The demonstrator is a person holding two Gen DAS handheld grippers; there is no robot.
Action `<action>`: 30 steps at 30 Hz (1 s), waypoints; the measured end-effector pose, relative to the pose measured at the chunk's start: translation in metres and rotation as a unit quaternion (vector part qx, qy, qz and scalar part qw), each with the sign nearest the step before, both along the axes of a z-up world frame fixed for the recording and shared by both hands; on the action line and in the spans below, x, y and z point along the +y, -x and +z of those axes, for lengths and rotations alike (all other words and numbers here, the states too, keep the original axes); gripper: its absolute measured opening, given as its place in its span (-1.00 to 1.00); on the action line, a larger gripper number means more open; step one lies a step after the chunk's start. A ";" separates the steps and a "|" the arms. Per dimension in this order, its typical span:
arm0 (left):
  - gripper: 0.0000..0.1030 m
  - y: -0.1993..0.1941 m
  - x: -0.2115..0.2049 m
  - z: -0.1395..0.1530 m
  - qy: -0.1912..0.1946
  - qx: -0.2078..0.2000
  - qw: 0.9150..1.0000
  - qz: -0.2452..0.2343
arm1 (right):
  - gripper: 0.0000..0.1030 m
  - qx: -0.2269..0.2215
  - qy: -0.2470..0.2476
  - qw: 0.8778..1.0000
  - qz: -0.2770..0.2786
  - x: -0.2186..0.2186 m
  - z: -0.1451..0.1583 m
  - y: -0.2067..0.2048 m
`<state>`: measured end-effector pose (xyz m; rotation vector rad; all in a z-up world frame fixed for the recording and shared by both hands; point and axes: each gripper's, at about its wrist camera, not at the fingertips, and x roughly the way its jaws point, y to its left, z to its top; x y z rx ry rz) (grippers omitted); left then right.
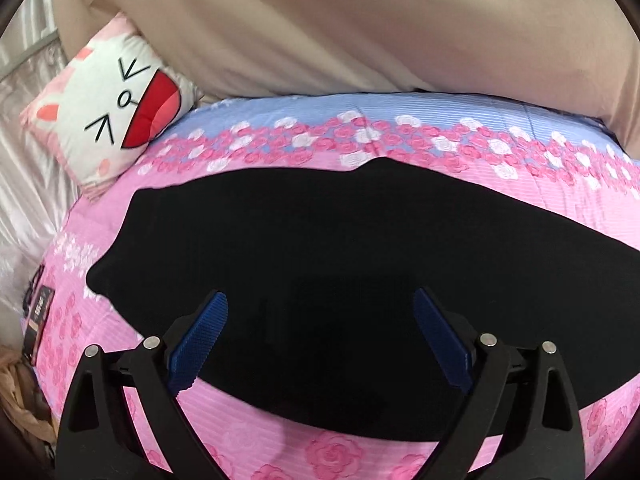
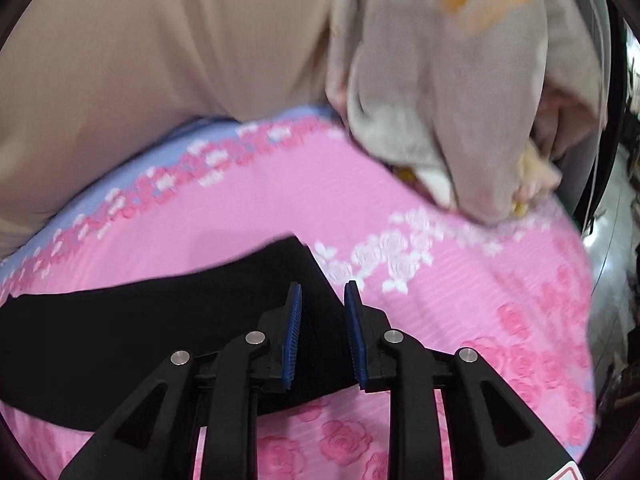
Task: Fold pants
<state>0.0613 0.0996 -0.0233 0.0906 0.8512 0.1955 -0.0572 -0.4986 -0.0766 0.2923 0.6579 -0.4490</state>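
Note:
Black pants [image 1: 320,248] lie flat across a pink flowered bedspread [image 1: 248,436]. My left gripper [image 1: 320,304] is wide open just above the middle of the pants and holds nothing. In the right wrist view one end of the pants [image 2: 160,320] lies at the left and centre. My right gripper [image 2: 322,294] hovers over that end's right edge with its blue pads [image 2: 292,332] a narrow gap apart and nothing clamped between them. The view is blurred by motion.
A person in beige clothes [image 1: 340,20] stands at the bed's far side. A white rabbit-face pillow [image 1: 116,100] lies at the far left. A crumpled grey and yellow cloth [image 2: 452,92] lies at the far right of the bed. Boxes [image 1: 38,320] sit at the left edge.

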 end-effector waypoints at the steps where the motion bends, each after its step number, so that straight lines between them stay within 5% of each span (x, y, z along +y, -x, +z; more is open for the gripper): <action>1: 0.78 0.000 0.009 0.000 0.001 -0.001 1.000 0.008 | -0.56 -0.012 0.006 1.000 0.009 0.011 0.010 0.001; 7: 0.78 0.000 0.045 -0.003 0.014 -0.004 0.999 0.048 | -0.56 -0.033 -0.007 0.987 0.159 0.111 0.038 -0.040; 17: 0.79 0.011 0.070 -0.015 0.025 -0.011 0.999 0.045 | -0.68 0.012 -0.009 0.900 0.436 0.368 0.024 -0.164; 24: 0.79 0.017 0.094 -0.019 0.037 -0.023 0.998 0.041 | -0.69 0.051 0.016 0.868 0.494 0.485 0.009 -0.228; 30: 0.79 0.021 0.102 -0.023 0.053 -0.022 0.998 0.032 | -0.78 0.084 0.077 0.874 0.473 0.525 -0.026 -0.269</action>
